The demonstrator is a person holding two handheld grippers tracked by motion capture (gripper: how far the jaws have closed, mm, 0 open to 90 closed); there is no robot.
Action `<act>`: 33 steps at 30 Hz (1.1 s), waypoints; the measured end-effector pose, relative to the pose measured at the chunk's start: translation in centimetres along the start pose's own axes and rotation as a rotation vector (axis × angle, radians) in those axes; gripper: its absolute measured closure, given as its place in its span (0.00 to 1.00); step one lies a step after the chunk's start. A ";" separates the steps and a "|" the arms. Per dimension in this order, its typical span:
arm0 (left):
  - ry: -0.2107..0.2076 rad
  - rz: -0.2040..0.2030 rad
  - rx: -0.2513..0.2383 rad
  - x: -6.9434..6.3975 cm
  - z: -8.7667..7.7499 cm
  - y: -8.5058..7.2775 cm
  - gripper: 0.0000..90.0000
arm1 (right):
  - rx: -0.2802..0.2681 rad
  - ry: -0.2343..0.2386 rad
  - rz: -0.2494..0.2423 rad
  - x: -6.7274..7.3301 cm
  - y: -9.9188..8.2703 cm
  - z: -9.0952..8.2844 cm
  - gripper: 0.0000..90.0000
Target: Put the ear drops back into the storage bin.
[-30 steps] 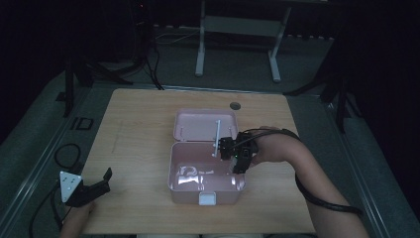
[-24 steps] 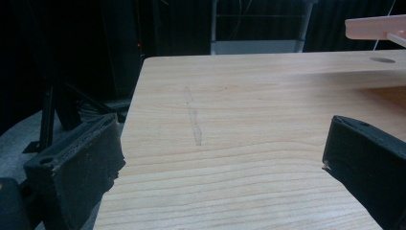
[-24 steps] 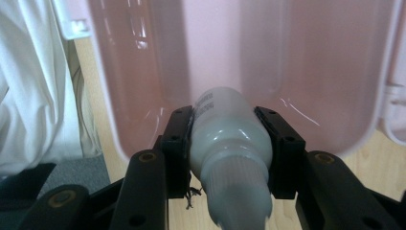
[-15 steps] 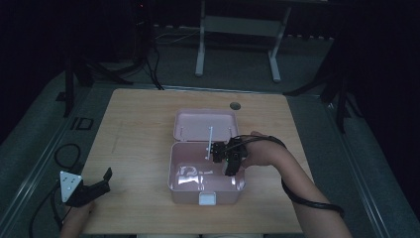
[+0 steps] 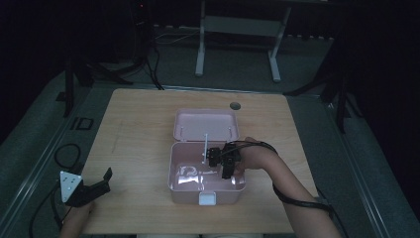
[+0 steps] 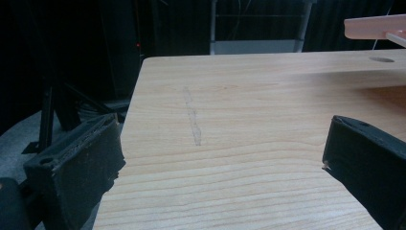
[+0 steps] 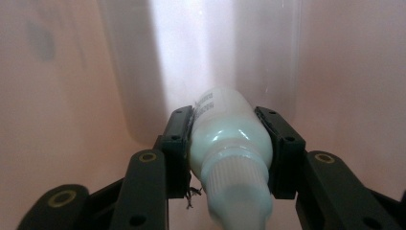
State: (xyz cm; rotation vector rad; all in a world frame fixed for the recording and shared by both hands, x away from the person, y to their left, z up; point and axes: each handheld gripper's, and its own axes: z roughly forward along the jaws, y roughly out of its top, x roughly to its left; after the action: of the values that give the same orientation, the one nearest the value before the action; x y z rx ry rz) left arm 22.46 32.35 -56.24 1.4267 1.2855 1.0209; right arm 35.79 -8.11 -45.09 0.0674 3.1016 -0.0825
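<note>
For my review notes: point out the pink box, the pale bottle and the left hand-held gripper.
pink box (image 5: 205,120), high view, inside of open lid.
pale bottle (image 7: 230,136), right gripper view, its body.
left hand-held gripper (image 5: 103,179), high view, between its jaw tips.

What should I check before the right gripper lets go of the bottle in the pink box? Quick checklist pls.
1. Grip on the bottle: ok, the right gripper has both pads pressed on its sides.
2. Box lid: ok, it lies open behind the pink box.
3. Gripper inside the box: ok, in the high view the right gripper is over the right part of the box, pink wall all around in its own view.
4. Bottle resting on the box floor: cannot tell, the contact is hidden.
5. Clear item already in the box: ok, it lies to the left, apart from the gripper.
6. Left gripper: ok, open, at the table's near left, away from the box.
</note>
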 end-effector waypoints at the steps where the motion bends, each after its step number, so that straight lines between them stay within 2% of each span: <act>1: 0.000 0.001 0.000 0.0 0.0 0.0 0.00 | -0.003 -0.005 -0.003 0.0 0.1 0.1 0.66; 7: -0.001 0.002 0.000 0.0 0.0 0.0 0.00 | 0.038 0.004 -0.020 0.1 0.9 1.3 0.66; 12: -0.001 0.001 0.001 0.0 0.0 0.0 0.00 | 0.041 0.005 -0.015 -0.2 1.2 2.2 0.66; 18: -0.001 0.002 0.000 0.0 0.0 0.0 0.00 | 0.076 0.014 -0.029 0.0 1.5 3.5 0.66; 25: -0.002 0.003 0.000 0.0 0.0 0.0 0.00 | 0.103 -0.018 -0.015 -0.1 1.9 4.0 0.66; 29: -0.002 0.005 0.002 0.0 0.0 0.0 0.00 | 0.132 -0.051 -0.040 0.0 2.0 4.4 0.66; 33: -0.002 0.005 0.001 0.0 0.0 0.0 0.00 | 0.151 -0.063 -0.041 0.2 2.2 4.6 0.66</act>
State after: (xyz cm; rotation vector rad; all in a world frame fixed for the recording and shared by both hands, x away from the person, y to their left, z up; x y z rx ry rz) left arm 22.45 32.34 -56.23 1.4325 1.2813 1.0221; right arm 35.89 -6.21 -49.84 0.0058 3.0289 -0.3137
